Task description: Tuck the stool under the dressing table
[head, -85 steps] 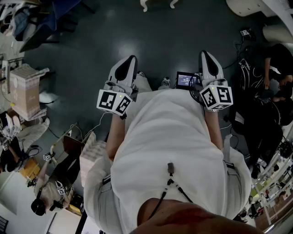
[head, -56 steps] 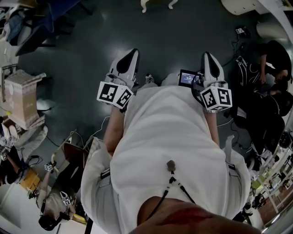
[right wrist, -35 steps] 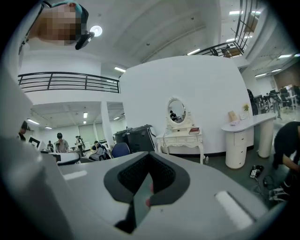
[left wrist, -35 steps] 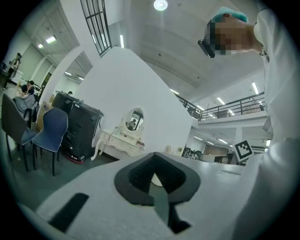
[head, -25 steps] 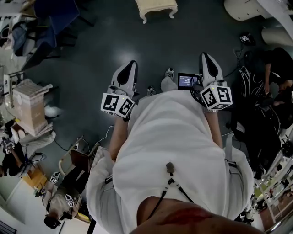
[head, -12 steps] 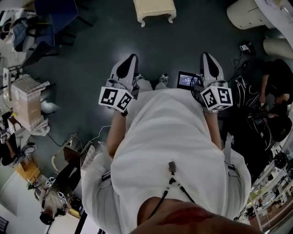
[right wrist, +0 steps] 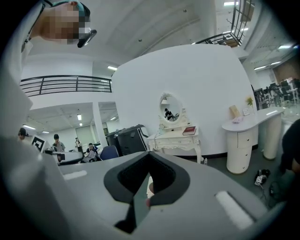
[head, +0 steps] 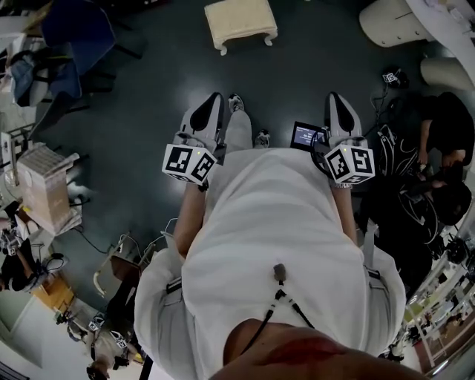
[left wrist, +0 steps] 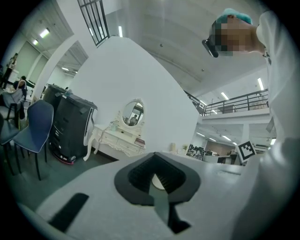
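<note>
Seen from above, a person holds the left gripper (head: 214,98) and right gripper (head: 332,98) level ahead, jaws closed and empty, probably just carried; the stool (head: 241,22) stands top centre, well apart; the dressing table (left wrist: 119,140) is farther off.

A dark, glossy floor (head: 148,96) spreads below and catches a pale patch of overhead light, with a blue chair (head: 74,26) and a cardboard box (head: 41,185) along its left side. Ahead, a tall curved white wall (left wrist: 131,70) rises under a grey ceiling (right wrist: 154,23) with strip lights (left wrist: 44,33), and a black cabinet (left wrist: 70,124) stands near the wall's left end. A balcony railing (left wrist: 243,99) runs along an upper level, and a white round-fronted cabinet (right wrist: 241,143) stands against the wall further right.
</note>
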### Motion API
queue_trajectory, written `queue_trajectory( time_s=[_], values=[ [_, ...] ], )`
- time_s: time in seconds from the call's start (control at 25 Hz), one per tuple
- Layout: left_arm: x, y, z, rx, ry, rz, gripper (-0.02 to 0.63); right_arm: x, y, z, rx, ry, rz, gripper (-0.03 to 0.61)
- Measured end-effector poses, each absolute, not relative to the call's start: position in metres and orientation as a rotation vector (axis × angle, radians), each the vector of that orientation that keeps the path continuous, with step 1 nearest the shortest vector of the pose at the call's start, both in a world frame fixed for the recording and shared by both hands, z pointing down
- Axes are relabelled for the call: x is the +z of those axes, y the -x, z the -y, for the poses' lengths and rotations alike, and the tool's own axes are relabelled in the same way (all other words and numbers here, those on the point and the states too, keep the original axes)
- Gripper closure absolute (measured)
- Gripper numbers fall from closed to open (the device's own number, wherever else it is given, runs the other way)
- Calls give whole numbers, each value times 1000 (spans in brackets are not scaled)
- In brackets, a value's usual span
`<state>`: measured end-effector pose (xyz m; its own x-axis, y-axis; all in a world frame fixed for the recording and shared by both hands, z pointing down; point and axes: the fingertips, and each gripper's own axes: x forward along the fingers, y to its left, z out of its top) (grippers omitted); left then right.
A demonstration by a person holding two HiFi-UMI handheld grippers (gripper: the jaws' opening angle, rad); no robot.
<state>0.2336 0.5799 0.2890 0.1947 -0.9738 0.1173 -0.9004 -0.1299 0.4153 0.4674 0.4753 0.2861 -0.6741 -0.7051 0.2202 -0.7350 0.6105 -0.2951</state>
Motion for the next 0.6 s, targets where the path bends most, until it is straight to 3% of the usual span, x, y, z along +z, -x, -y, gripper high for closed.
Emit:
queue_trajectory(
  time_s=[0.6],
  values=[
    [279, -80, -458, -324, -2101, 1772, 607, 257, -343, -351, 412, -1328, 2749, 571]
  ],
)
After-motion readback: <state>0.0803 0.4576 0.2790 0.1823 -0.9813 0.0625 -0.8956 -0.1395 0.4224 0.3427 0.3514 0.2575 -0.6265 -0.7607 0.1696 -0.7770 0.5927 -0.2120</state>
